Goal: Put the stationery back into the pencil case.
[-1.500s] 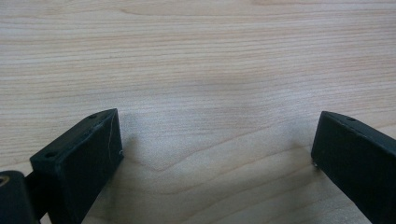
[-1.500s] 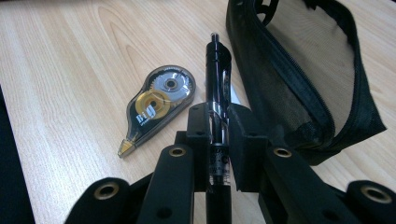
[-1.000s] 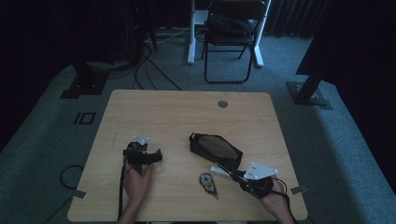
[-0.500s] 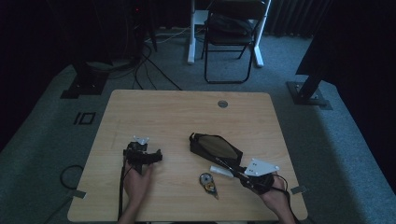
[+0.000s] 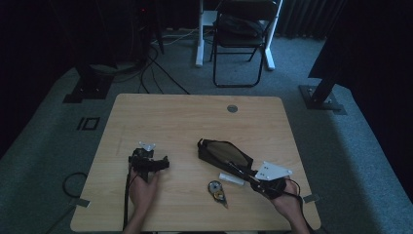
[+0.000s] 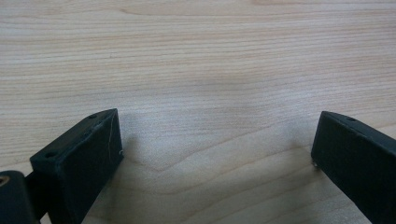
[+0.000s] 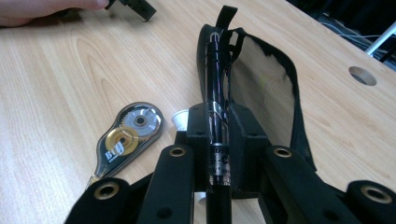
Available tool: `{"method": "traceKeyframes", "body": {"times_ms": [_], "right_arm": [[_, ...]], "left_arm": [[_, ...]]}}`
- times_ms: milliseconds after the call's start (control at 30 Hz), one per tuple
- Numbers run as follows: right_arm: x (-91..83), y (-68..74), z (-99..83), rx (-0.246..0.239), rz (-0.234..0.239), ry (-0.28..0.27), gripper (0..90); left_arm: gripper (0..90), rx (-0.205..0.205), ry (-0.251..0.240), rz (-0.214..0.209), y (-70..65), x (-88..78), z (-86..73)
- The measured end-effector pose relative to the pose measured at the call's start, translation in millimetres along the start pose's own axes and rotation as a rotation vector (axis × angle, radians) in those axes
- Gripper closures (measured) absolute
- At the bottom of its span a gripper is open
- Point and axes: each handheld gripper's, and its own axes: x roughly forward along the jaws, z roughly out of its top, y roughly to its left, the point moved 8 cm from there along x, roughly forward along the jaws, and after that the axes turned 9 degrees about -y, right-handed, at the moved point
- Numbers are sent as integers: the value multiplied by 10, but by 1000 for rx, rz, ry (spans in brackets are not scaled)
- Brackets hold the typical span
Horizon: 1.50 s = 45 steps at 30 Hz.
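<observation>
The high view is looking down from afar on the pale wooden tabletop (image 5: 195,117); both gripper views are skimming it closely.

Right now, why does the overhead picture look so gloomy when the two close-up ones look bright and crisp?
High view: dim room light, dark surroundings, so the pen and pencil case blur into dark shapes. Left gripper view: evenly lit table grain, soft shadows beside the open jaws. Right gripper view: glare streaks along the glossy pen, the correction tape is sharp, and the nearest gripper parts are soft.
</observation>
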Motion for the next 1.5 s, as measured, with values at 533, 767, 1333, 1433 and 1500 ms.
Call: {"method": "traceKeyframes", "body": {"times_ms": [533,767,1333,1433,1500], "right_arm": [[15,-97,90,10,-13,-16,797],[30,-141,123,18,-23,-24,797],[62,-257,212,24,-39,-44,798],[73,-272,224,25,-37,-45,797],[84,-287,230,24,-38,-47,797]], "left_arm": [[22,0,0,0,0,0,0],[22,0,0,0,0,0,0],[22,0,0,0,0,0,0],[22,0,0,0,0,0,0],[22,0,0,0,0,0,0]]}}
